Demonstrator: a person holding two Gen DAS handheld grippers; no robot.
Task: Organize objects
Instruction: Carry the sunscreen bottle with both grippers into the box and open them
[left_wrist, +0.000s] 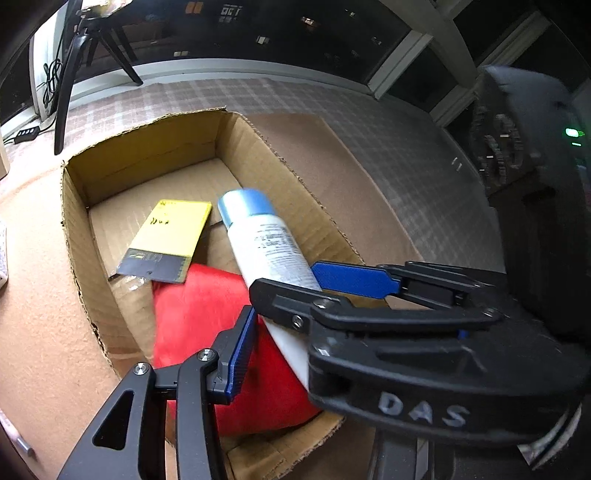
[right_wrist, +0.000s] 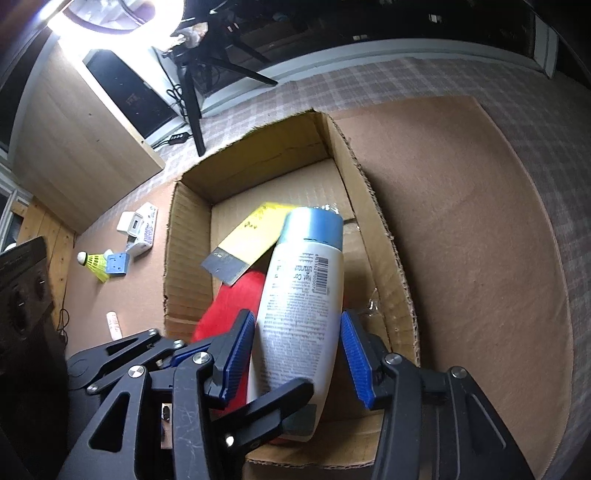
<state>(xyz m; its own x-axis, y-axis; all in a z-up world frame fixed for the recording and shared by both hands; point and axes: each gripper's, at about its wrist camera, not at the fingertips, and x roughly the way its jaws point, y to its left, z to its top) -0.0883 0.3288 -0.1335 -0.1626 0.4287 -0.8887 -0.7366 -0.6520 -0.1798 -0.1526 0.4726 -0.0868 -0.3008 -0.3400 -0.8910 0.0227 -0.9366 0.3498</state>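
**A:** Item one, the bottle?

**B:** White bottle, blue cap. It lies slanted inside the cardboard box, cap toward the far wall, body resting on a red soft thing. Its base is covered by black fingers in both views. The label print is mostly too small to read.

**A:** Right tongs?

**B:** The right tongs straddle the bottle low on its body, one blue pad close against each side. Pressing or merely alongside: I cannot tell.

**A:** Left tongs?

**B:** The left tongs show one blue pad over the red thing, apart from the bottle, with red visible between. The other finger is hidden behind the right tongs in the left view. In the right view a black finger crosses the bottle's base. Clenched or released: I cannot tell.

**A:** Other contents?

**B:** A yellow card with a dark end, flat on the box floor, touching the red thing. Its writing is illegible. The red thing is half covered, so its shape is unclear.

**A:** Outside the box?

**B:** On the brown mat: a shuttlecock, a small blue block beside it, a white gadget and a small tube. The tripod is cut off at the top, and glare hides the lamp.
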